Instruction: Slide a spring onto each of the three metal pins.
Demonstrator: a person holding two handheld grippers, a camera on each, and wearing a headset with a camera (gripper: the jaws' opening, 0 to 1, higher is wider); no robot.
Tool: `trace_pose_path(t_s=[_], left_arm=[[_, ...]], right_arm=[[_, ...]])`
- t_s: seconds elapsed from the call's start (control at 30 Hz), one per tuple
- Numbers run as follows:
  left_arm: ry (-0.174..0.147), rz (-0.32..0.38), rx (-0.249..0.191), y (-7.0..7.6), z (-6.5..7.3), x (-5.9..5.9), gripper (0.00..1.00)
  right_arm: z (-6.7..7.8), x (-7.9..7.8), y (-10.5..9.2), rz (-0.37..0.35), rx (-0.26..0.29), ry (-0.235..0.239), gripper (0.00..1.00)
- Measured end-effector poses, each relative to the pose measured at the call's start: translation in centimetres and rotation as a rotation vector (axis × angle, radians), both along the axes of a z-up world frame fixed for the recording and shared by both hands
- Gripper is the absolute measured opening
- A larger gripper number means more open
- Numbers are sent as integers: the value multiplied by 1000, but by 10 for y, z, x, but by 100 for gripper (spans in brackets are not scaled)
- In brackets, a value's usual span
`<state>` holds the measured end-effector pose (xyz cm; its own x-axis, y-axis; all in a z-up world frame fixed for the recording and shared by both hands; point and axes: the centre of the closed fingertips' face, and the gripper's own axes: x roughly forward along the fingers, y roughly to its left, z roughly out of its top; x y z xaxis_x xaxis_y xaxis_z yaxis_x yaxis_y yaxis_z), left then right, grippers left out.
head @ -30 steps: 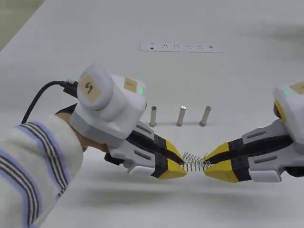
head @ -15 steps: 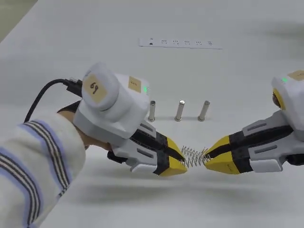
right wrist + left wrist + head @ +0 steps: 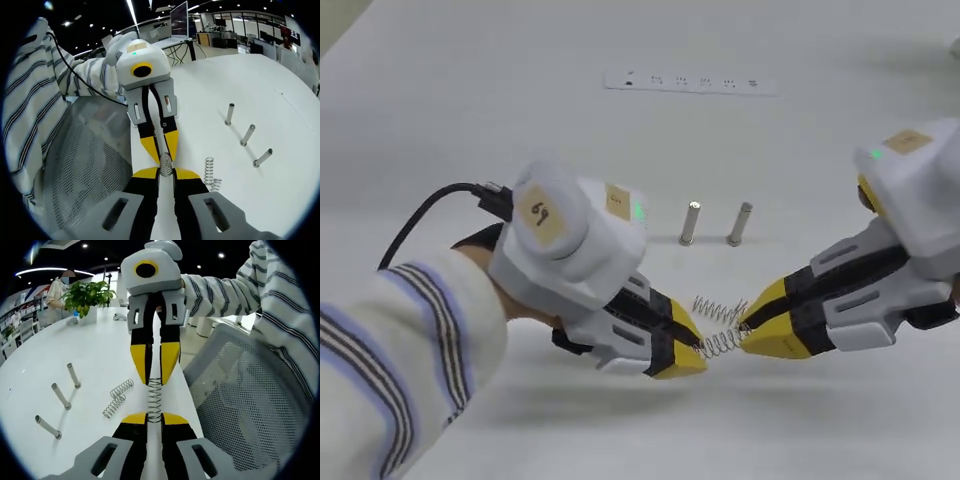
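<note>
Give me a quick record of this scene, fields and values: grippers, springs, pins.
left gripper: shut on one end of the held spring
right gripper: shut on its other end
loose springs: two, lying on the table beside the pins
pins: three, standing, all bare
task progress: no spring on a pin yet

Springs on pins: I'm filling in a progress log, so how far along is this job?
Done: nothing yet; all three pins stand bare. In hand: one spring, gripped at its ends by the left claw and right claw. Left: seat it, then the two loose springs lying on the table.
</note>
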<state>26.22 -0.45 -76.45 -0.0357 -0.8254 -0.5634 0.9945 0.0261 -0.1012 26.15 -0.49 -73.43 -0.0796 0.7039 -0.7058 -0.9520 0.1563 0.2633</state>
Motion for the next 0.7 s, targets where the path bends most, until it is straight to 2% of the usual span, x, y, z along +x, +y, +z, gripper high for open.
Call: trace_pose_path(t_s=[0.1, 0.27, 0.3, 0.33, 0.37, 0.5, 0.7], left_arm=[[-24, -4, 2, -1, -3, -1, 2], [-46, -10, -10, -2, -4, 1, 2], [-68, -2, -11, -3, -4, 4, 2], [-80, 12, -11, -3, -4, 7, 2], [-71, 16, -8, -4, -4, 6, 2], [-93, 22, -10, -8, -5, 5, 2], [-104, 53, -56, -11, -1, 7, 2]], right_arm=[[-2, -1, -1, 14, -30, -4, 8], [-3, -1, -3, 37, -81, -41, 8], [-3, 0, -3, 38, -89, -47, 8], [-5, 4, -7, 35, -125, -75, 8], [-6, 5, -8, 38, -142, -85, 8], [-2, 4, -5, 56, -155, -89, 8], [3, 5, -6, 88, -197, -119, 8]])
